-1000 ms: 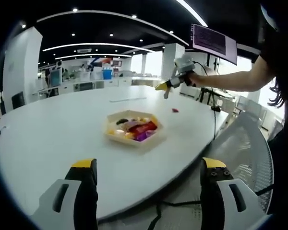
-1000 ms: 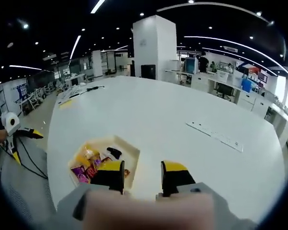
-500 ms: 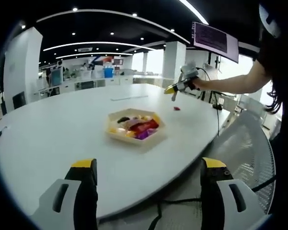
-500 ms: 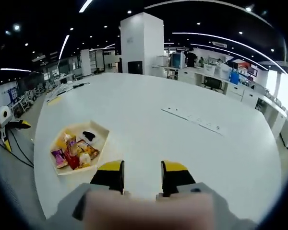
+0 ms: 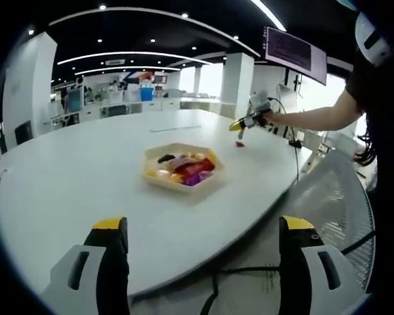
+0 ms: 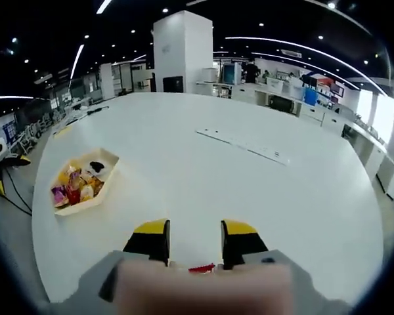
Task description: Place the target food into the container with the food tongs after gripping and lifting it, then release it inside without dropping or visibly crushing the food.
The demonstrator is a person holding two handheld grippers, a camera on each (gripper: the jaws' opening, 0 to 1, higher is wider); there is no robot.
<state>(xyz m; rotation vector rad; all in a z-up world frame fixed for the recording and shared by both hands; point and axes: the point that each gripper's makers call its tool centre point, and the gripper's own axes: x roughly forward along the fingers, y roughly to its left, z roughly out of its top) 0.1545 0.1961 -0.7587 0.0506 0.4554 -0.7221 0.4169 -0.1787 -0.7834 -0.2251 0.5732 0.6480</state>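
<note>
Left hand-held gripper [image 5: 204, 262] held low before the white bench [image 5: 65, 190], jaws wide apart, grasping nothing. Right hand-held gripper [image 6: 194, 244] over the bench, yellow-tipped jaws parted, small red food [image 6: 201, 268] just under them on the bench. Tray [image 5: 181, 170] with mixed snacks well apart from the red food [image 5: 239, 144].

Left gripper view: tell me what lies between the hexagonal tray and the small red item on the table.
Nothing: in the left gripper view, bare white tabletop runs from the hexagonal tray to the small red item, over which the right gripper hovers.
</note>
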